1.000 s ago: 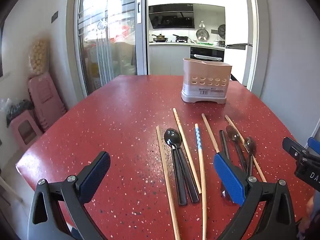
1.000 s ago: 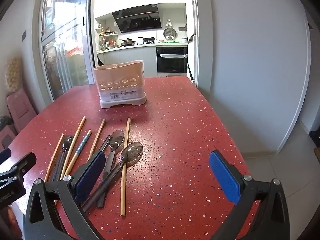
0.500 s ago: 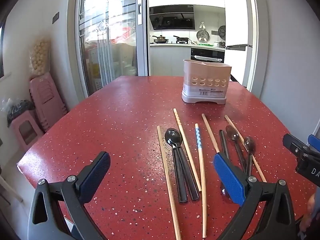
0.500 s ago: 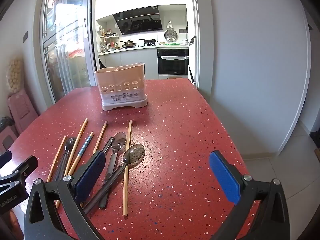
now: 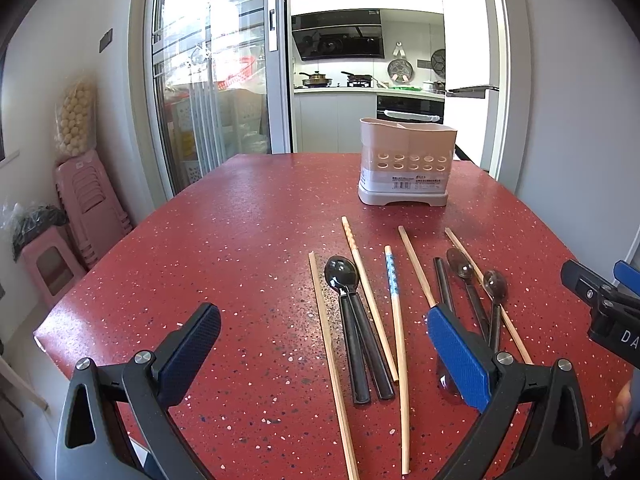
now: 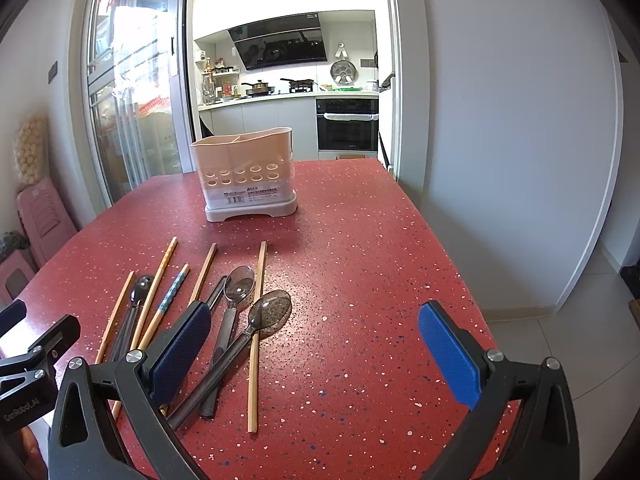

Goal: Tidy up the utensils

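Note:
Several wooden chopsticks and dark spoons lie side by side on the red speckled table. A beige utensil holder with two compartments stands upright at the far side, also in the right wrist view as the holder. My left gripper hovers open above the near ends of the utensils, holding nothing. My right gripper is open too, with the clear brown spoons and a chopstick near its left finger. Each gripper shows at the edge of the other's view.
Pink stools are stacked by the left wall. A glass sliding door and a kitchen doorway lie behind the table. The table's right edge drops off to a tiled floor beside a white wall.
Both views have shifted slightly: the holder and utensils sit a little lower and nearer in frame. Both grippers stay open and no utensil has moved.

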`<state>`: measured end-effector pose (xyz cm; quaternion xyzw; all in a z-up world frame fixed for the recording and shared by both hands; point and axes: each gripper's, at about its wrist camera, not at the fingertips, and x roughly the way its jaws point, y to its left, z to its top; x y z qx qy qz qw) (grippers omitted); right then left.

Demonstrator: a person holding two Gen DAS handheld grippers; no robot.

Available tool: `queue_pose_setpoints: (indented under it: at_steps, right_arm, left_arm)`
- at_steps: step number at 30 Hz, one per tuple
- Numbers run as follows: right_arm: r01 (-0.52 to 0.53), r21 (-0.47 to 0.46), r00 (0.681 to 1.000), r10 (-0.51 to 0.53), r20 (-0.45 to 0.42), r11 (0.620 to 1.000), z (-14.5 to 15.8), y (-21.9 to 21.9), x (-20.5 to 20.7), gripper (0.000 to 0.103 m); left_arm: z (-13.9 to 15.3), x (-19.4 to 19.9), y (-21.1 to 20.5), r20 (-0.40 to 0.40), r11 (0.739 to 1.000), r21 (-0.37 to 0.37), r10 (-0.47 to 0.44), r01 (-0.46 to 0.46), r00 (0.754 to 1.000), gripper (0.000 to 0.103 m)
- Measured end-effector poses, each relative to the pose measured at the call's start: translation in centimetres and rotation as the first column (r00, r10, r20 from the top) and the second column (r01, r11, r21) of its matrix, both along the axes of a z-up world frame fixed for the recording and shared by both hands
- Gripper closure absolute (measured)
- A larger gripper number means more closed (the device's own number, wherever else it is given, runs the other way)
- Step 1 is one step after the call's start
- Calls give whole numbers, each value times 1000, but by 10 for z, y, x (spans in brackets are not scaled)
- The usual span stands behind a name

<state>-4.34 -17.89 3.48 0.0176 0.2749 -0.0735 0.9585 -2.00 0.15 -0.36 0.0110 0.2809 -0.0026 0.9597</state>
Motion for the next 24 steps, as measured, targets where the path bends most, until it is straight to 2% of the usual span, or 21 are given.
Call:
queue_pose_setpoints:
  at_steps: [24]
  right_arm:
    - [-6,1,1000,6,1,1000,-1,3,1,0]
  left_arm:
    - [-2,2,0,-4,1000,-2,0,0,1000,0]
